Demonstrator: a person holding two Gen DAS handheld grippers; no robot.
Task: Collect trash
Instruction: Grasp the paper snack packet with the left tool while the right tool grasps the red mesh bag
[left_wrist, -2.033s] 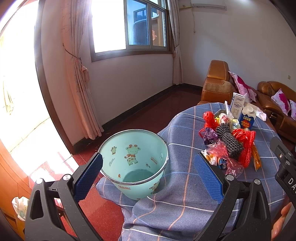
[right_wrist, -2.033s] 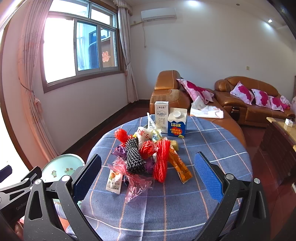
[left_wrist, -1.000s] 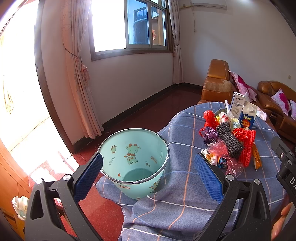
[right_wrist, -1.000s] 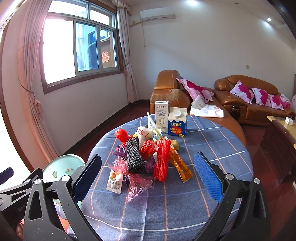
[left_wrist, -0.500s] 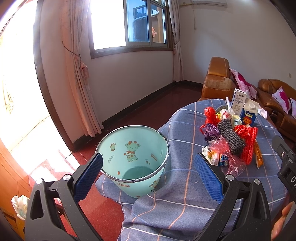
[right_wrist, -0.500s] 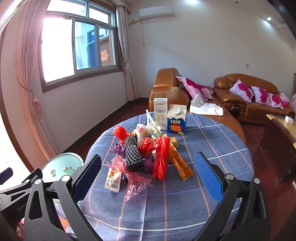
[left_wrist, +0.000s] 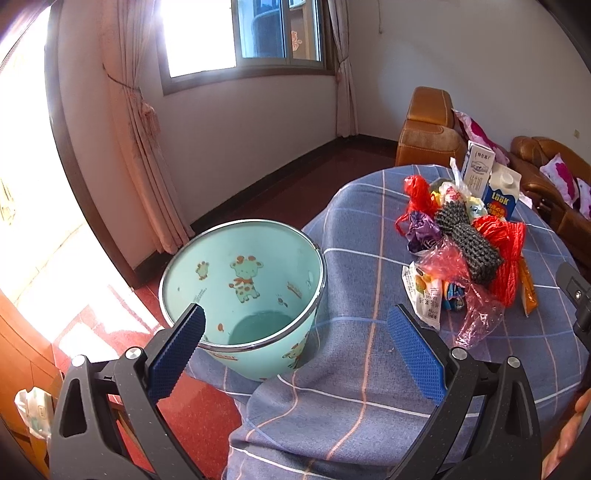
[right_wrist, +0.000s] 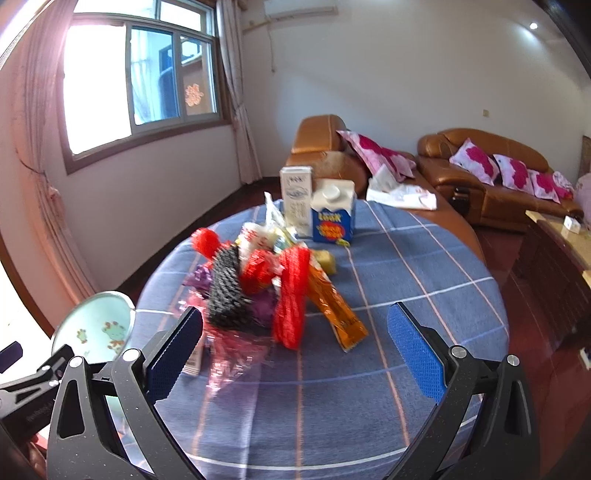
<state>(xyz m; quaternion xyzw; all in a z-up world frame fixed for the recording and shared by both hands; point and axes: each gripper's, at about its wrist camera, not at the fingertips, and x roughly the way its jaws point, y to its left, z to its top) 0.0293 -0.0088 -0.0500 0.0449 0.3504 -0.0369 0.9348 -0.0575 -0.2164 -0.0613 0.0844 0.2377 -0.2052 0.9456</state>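
A pile of trash (right_wrist: 266, 291) lies on the round table with a blue checked cloth (right_wrist: 388, 387): red net bags, a black foam net, purple and pink wrappers, an orange packet. It also shows in the left wrist view (left_wrist: 461, 254). A mint bin with a giraffe print (left_wrist: 243, 291) stands beside the table's left edge, empty inside. My left gripper (left_wrist: 295, 347) is open above the bin's near rim. My right gripper (right_wrist: 295, 350) is open and empty, just short of the pile.
Two cartons, a white one (right_wrist: 295, 199) and a blue one (right_wrist: 332, 221), stand behind the pile. Brown sofas with pink cushions (right_wrist: 491, 173) are beyond the table. A window and curtain (left_wrist: 136, 122) are on the left wall. The floor is red.
Both grippers have moved forward and lower. The right gripper has come closer to the trash pile and its view is blurred. The left gripper has closed in on the bin.
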